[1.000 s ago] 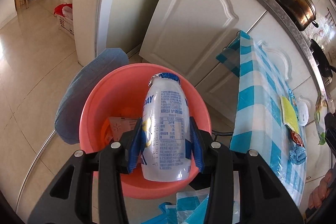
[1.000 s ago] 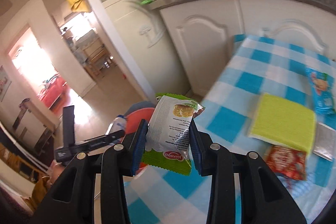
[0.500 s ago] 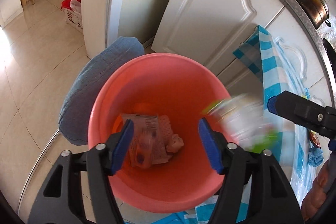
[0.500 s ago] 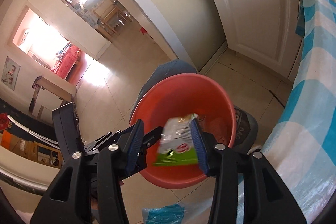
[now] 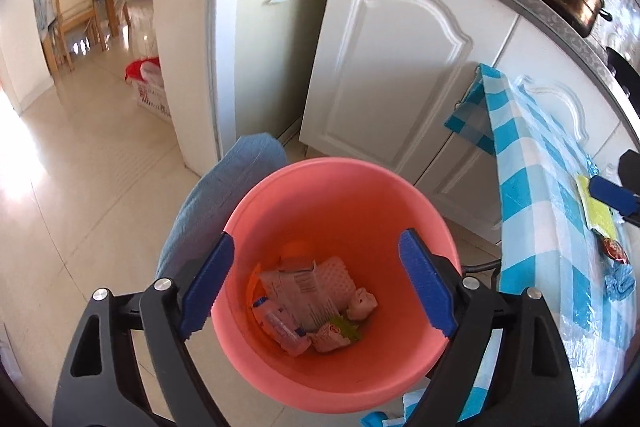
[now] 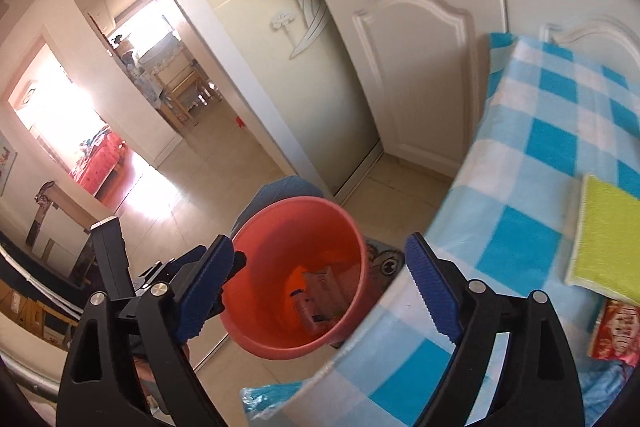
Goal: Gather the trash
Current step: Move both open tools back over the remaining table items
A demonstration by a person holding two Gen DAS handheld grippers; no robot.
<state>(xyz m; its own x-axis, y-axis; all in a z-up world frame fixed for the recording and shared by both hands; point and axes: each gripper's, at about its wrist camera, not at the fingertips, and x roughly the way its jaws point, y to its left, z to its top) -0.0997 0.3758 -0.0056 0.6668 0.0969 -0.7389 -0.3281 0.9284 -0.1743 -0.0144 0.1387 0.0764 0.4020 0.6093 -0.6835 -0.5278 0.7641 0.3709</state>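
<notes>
Both my left gripper (image 5: 316, 287) and right gripper (image 6: 318, 291) hang spread and empty over the pink bin (image 5: 340, 195), wrappers (image 5: 308, 295) lying inside. Next, I judge, comes the red wrapper (image 6: 614, 331) on the table (image 6: 532, 155), beside the green sponge (image 6: 604, 239).

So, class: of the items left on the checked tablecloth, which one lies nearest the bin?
The yellow-green sponge cloth: it lies closer to the pink bin than the red snack wrapper beyond it.

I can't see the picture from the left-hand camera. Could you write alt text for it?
The open, empty left gripper hangs over a coral-pink bin holding crumpled wrappers and other trash. A blue-checked tablecloth lies to the right, white cabinets behind.
</notes>
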